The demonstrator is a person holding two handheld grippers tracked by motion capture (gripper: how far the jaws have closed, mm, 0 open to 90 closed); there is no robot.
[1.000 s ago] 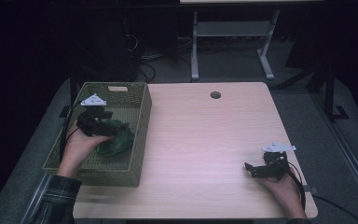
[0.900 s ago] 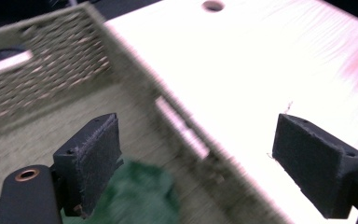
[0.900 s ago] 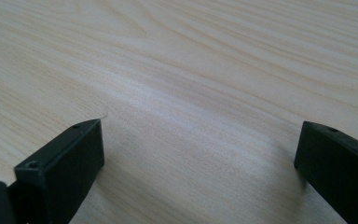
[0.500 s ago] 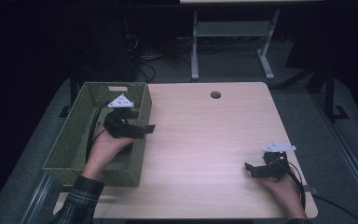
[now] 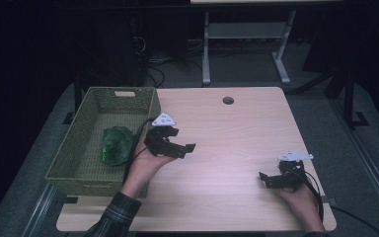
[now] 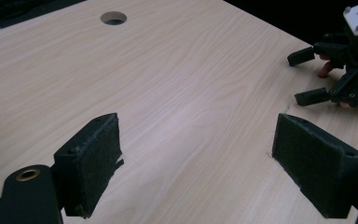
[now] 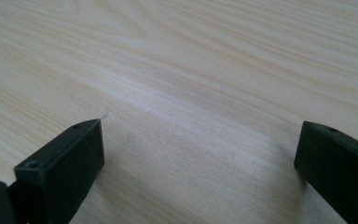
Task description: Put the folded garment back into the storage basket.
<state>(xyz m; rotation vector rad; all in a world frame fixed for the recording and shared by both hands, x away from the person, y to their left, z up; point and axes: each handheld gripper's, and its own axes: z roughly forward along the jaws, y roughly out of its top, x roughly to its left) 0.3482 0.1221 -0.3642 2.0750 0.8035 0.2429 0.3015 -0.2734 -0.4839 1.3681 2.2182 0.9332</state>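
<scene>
A crumpled green bundle (image 5: 117, 144) lies inside the woven olive basket (image 5: 92, 181) at the table's left. My left gripper (image 5: 185, 139) is just right of the basket over the bare wood, held in a hand. Its jaws stand wide open with nothing between them, as the left gripper view (image 6: 196, 163) confirms. My right gripper (image 5: 265, 177) rests near the front right corner, pointing left, and it also appears in the left gripper view (image 6: 302, 77). In the right gripper view (image 7: 198, 163) its jaws are open over plain tabletop.
The light wooden table (image 5: 237, 133) has a round cable hole (image 5: 228, 100) near its back edge, also visible from the left gripper (image 6: 113, 17). A metal desk frame (image 5: 246, 34) stands on the dark floor behind. Cables trail from both grippers.
My left gripper has moved right, out of the basket and over the table. The green bundle now lies uncovered in the basket. The right gripper has stayed put.
</scene>
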